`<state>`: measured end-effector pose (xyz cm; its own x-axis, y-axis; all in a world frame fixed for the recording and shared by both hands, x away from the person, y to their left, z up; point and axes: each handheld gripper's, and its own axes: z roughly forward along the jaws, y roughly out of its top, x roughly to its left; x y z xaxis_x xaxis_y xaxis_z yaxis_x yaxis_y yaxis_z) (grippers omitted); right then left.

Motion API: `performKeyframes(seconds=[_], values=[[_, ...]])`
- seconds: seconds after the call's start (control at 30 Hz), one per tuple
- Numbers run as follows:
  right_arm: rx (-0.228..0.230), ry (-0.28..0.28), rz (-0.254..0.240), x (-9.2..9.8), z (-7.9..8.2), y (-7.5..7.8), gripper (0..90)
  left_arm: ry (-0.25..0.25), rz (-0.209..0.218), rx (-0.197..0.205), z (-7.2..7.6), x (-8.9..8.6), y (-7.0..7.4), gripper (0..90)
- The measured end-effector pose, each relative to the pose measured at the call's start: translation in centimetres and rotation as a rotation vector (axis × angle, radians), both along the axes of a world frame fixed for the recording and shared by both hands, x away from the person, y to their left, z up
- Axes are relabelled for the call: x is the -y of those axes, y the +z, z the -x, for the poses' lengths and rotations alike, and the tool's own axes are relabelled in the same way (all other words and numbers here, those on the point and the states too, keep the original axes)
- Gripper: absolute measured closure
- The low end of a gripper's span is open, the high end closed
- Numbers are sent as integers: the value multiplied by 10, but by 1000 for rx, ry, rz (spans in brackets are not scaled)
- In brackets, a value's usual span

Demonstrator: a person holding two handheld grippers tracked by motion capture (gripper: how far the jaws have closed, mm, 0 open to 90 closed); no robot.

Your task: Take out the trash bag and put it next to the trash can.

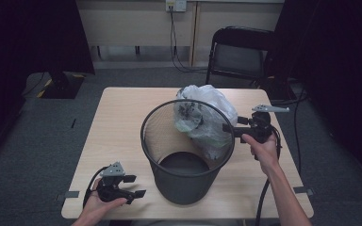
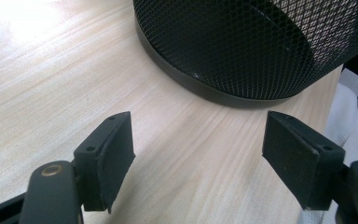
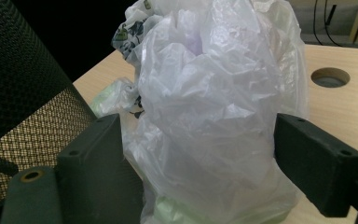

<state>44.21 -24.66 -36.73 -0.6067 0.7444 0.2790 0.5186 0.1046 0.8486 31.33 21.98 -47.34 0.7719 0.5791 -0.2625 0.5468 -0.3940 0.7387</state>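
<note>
A black mesh waste bin stands on the light wooden table, a little front of centre. A stuffed, translucent white plastic bag sits on the table just behind the bin and against its far right rim. My right gripper reaches in from the right at the bag's side. In the right gripper view its jaws stand wide with the bag between them and the bin's mesh at the left. My left gripper rests open near the front left edge, pointing at the bin's base, nothing between its jaws.
A black chair stands behind the table's far right corner. A round cable hole is cut into the tabletop beyond the bag. Cables trail from both grippers off the front edge. Bare table lies left of the bin.
</note>
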Motion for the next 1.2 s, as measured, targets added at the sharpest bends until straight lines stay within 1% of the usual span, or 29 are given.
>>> performKeyframes(seconds=[0.07,0.1,0.17,0.2,0.23,0.27,0.33,0.37,0.4,0.43,0.5,0.53,0.6,0.63,0.67,0.7,0.73,0.77,0.8,0.83,0.87,0.9,0.93,1.0,1.03,1.07,1.1,1.17,1.2], values=[[1,-1,9,0,7,-1,161,0,-5,1,0,0,0,241],[1,-1,9,0,7,-1,161,2,-7,-1,0,1,0,241],[-8,-10,38,-1,13,-4,160,-3,-9,-2,1,1,-1,241],[-10,-10,54,0,20,-8,160,-3,-8,-4,1,2,-1,241],[-10,-10,54,0,20,-8,160,-3,-8,-4,1,2,-1,241],[-12,-17,65,3,25,-13,161,0,-13,2,1,2,-1,241],[-16,-23,68,4,27,-15,164,2,-15,2,0,2,-1,241],[21,-72,65,8,34,-19,188,4,-17,2,0,2,-1,241],[21,-72,65,8,34,-19,188,3,-18,1,0,2,-1,241],[38,-77,56,11,39,-19,192,4,-20,2,0,2,-2,241],[40,-82,56,12,42,-18,192,12,-22,-2,0,3,-2,241],[56,-87,51,13,45,-17,198,13,-26,-4,-1,3,-2,241],[70,-93,35,16,53,-17,213,19,-26,-5,-1,3,-2,242],[93,-103,27,17,58,-18,221,17,-28,-7,-1,3,-3,243],[98,-94,35,17,65,-18,215,16,-29,-8,-1,3,-3,243],[98,-94,35,17,65,-18,215,18,-31,-8,-1,3,-3,243],[72,-75,23,18,70,-22,211,26,-37,-7,-1,4,-4,243],[72,-75,23,18,70,-22,211,26,-37,-7,-1,4,-4,243],[54,-71,33,18,75,-26,209,38,-36,-9,-2,4,-5,243],[54,-71,33,18,75,-26,209,38,-36,-9,-2,4,-5,243],[40,-74,48,18,79,-31,201,46,-37,-9,-2,3,-5,243],[40,-74,48,18,79,-31,201,51,-38,-9,-2,3,-6,243],[30,-80,59,18,84,-36,190,74,-50,-9,-3,3,-7,243],[4,-79,63,18,88,-43,181,78,-48,-13,-3,3,-8,243],[4,-79,63,18,88,-43,181,78,-48,-13,-3,3,-8,243],[-5,-86,69,18,91,-46,176,80,-50,-12,-3,3,-8,243],[-16,-92,92,19,97,-52,171,82,-52,-9,-3,3,-8,243],[-43,-95,107,21,101,-58,157,80,-52,-9,-3,3,-8,243],[-58,-102,122,22,103,-62,156,81,-62,-9,-3,4,-9,241]])
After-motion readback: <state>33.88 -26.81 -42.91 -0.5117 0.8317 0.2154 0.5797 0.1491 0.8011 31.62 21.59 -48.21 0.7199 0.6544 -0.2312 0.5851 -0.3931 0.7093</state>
